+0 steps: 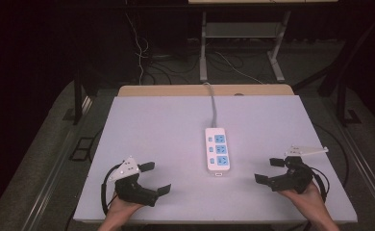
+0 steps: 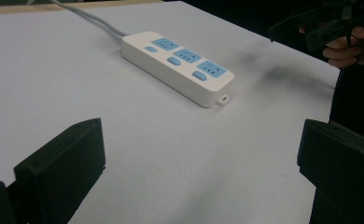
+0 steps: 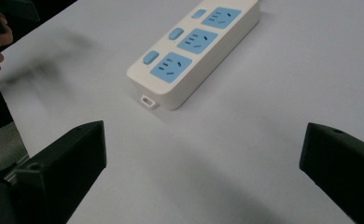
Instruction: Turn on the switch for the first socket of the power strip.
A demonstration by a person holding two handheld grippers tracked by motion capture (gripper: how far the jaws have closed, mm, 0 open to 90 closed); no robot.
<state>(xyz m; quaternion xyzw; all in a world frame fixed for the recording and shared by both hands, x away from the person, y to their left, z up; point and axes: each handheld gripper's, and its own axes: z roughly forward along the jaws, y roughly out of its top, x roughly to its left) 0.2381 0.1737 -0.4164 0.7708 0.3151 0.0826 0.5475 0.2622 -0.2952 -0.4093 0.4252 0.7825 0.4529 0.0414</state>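
A white power strip (image 1: pixel 218 150) with three blue sockets and blue switches lies in the middle of the table, its grey cable (image 1: pixel 212 102) running off the far edge. My left gripper (image 1: pixel 155 178) rests near the front left edge, open with nothing in it. Near the front right, my right gripper (image 1: pixel 269 169) is also open and holds nothing. The left gripper view has the strip (image 2: pixel 178 65) ahead and to the right, with the other gripper (image 2: pixel 325 23) beyond it. In the right gripper view the strip (image 3: pixel 194 49) lies ahead, apart from the jaws.
The pale table top (image 1: pixel 156 134) has a wooden strip (image 1: pixel 205 90) along its far edge. Beyond it stand a white desk frame (image 1: pixel 238 43) and loose cables (image 1: pixel 142 57) on a dark floor.
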